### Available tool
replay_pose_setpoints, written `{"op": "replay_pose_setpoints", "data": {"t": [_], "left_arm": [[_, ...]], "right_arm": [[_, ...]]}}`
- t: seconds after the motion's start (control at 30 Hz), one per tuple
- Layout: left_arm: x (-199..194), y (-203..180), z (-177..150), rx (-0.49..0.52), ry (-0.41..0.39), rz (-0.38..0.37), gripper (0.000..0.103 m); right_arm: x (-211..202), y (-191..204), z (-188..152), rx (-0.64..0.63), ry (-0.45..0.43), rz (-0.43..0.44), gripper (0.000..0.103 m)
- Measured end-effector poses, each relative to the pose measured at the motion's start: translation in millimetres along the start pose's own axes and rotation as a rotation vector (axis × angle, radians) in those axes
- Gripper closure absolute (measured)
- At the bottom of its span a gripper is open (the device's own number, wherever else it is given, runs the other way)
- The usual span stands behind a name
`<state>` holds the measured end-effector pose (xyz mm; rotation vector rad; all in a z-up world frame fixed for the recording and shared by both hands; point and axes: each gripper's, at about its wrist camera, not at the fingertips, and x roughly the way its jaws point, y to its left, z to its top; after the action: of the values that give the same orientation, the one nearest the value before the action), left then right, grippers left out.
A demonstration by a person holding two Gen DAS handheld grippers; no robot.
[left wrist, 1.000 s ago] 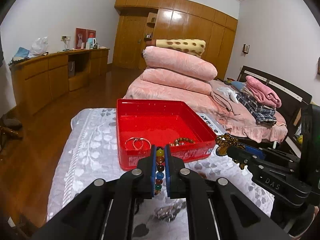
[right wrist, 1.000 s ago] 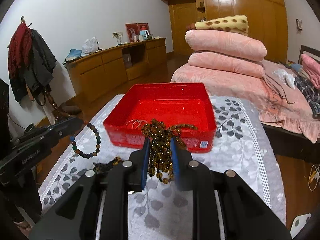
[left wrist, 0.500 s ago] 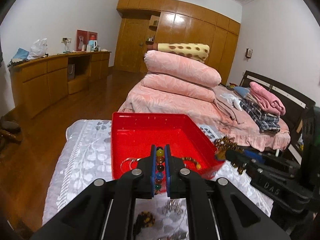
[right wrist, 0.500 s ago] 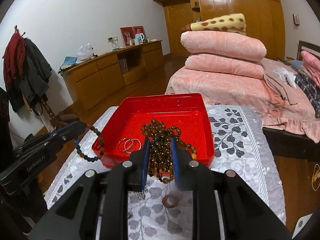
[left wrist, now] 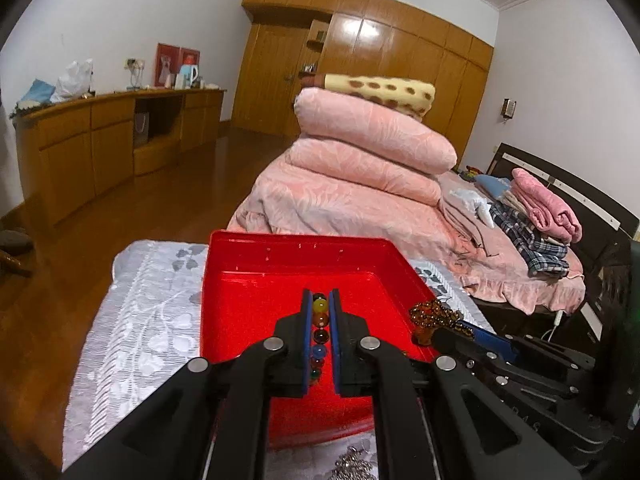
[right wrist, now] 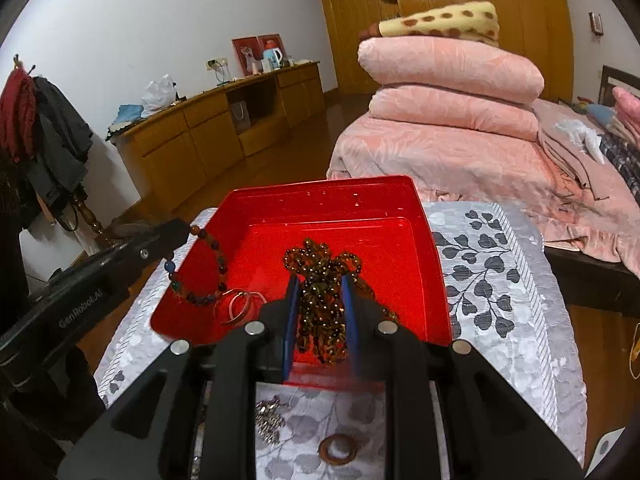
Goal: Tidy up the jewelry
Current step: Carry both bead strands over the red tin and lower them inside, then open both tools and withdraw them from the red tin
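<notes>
Left gripper jaws clamped on multicoloured bead bracelet, right gripper on brown bead strand; both limp, slippery; you grip mid-strand over red tray

Dim, warm indoor light is filling both views, glaring off the glossy wardrobe doors at upper centre. Fisheye distortion is bending the edges, and black vignetting is darkening the corners.

A loop of multicoloured round beads is held hanging over the left part of a shallow red plastic tray, just above two thin silver bangles lying inside. A bunched strand of small brown-gold beads is held dangling over the tray's near middle.
</notes>
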<state>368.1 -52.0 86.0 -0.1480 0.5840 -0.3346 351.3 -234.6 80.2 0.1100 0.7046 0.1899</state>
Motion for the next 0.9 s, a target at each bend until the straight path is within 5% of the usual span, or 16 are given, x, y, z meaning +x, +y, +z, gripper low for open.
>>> {"op": "replay_pose_setpoints", "data": {"t": [0.5,0.6,0.77,0.83,0.9], "left_arm": [[40.8,17.3,-8.1,-0.031,0.099,0.01,0.095],[43.7,19.9,-10.0,-0.048,0.117,0.014,0.081],[22.8,21.9,-12.1,-0.037,0.094,0.02,0.056],[14.0,22.6,-13.7,-0.028,0.085,0.043,0.045],[-1.6,24.7,-19.0,-0.011,0.074,0.052,0.043]], "right_arm": [[42.1,-1.8,2.2,-0.005,0.075,0.007,0.078],[40.3,-2.4,1.4,-0.016,0.053,-0.005,0.06],[21.4,-11.3,1.0,-0.004,0.01,-0.026,0.058],[11.8,-15.4,-2.6,0.004,-0.007,-0.034,0.05],[-0.7,-18.3,-8.5,0.001,-0.023,-0.047,0.046]]}}
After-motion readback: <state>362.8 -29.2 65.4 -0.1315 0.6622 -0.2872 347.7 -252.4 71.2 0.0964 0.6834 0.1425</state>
